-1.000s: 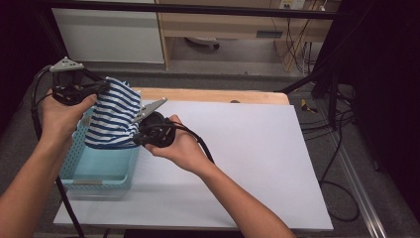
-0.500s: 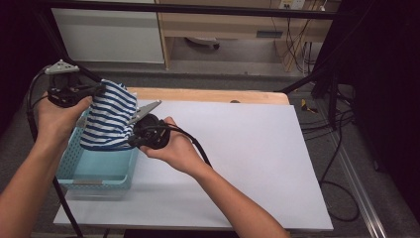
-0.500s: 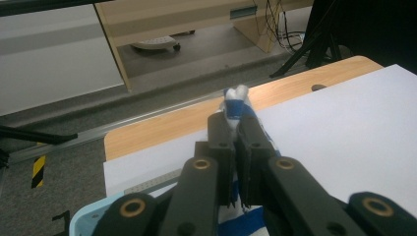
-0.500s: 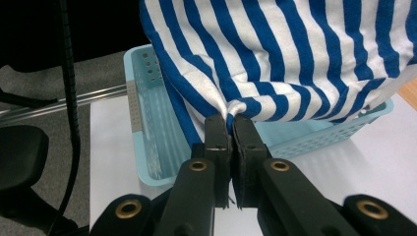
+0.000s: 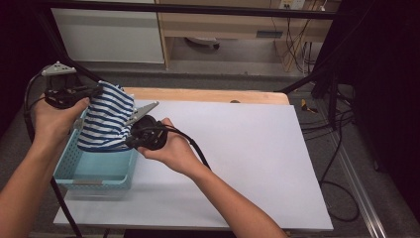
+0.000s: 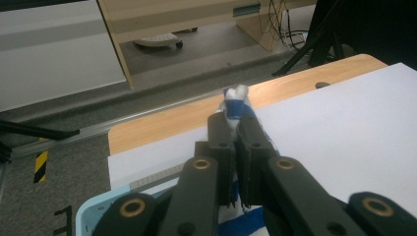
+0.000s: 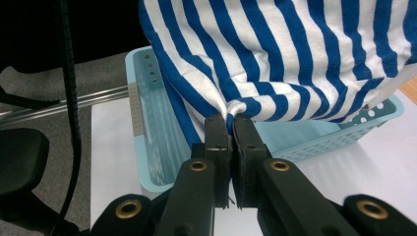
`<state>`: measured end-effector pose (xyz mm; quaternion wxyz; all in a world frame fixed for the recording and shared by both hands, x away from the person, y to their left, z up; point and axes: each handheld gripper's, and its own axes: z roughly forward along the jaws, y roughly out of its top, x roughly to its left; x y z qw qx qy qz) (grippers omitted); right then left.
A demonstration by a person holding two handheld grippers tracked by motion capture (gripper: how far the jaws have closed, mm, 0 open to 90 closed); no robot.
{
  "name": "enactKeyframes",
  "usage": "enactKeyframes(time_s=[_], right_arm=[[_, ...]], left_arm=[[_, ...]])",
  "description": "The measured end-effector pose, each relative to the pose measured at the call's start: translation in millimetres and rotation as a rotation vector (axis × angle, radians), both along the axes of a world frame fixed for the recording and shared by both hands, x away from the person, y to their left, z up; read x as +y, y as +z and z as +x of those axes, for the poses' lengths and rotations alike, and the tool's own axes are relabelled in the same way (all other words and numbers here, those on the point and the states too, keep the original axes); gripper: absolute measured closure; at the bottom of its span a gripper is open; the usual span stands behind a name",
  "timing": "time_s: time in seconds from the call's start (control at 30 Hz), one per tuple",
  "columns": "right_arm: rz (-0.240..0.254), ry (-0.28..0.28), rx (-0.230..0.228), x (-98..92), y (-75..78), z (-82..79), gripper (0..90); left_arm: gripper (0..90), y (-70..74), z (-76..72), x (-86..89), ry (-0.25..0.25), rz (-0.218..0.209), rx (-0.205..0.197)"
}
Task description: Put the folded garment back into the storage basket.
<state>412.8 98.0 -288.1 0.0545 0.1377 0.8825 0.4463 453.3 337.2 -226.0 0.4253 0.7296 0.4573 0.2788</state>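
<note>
Grey floor [image 5: 237, 67], wooden cabinet [image 5: 223, 22], white panel [image 5: 109, 34] behind table.

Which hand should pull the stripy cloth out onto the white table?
Probably right. The right tool grips the cloth beside the white table; the left tool holds it over the basket.

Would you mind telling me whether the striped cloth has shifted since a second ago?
Yes, slightly. In the high view the striped cloth, pinched by both grippers, has drifted left and a little down over the blue basket, away from the wooden table edge.
</note>
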Motion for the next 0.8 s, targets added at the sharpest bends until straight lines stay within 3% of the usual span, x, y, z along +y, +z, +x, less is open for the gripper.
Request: enactKeyframes(time_s=[0.5, 0.8], right_arm=[[0.021, 0.007, 0.013, 9.2, -7.7, -1.2, 87.4], [0.061, 0.001, 0.025, 14.9, -18.5, -1.9, 87.4]], left_arm=[[86.5, -5.8, -1.9, 9.6, 0.011, 0.005, 0.013], [86.4, -9.1, -3.7, 16.7, 0.017, 0.006, 0.024]])
